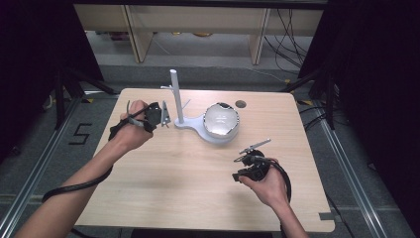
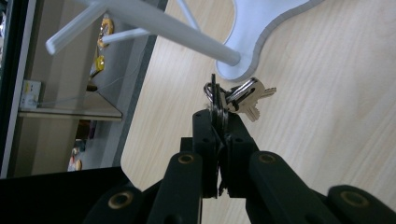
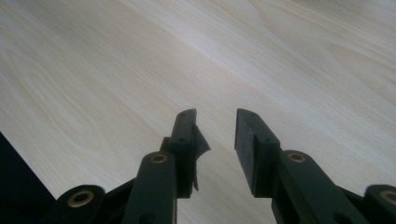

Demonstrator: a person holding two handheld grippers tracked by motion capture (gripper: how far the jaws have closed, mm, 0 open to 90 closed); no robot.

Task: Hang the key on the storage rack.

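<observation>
Left claw [image 2: 218, 122] clamped on a key ring, keys [image 2: 245, 99] dangling just past the jaw tips, a little above the tabletop [image 1: 198, 178]. White stand [image 1: 177, 99] just beside, its upright post ahead of the claw and its side pegs [image 2: 74, 32] higher up and pointing outward; base touching the tabletop close under the keys. Probably a hang-up next: ring to be lifted toward a peg. Right claw [image 3: 215, 135] parted, empty, well apart near the tabletop's front right.
</observation>
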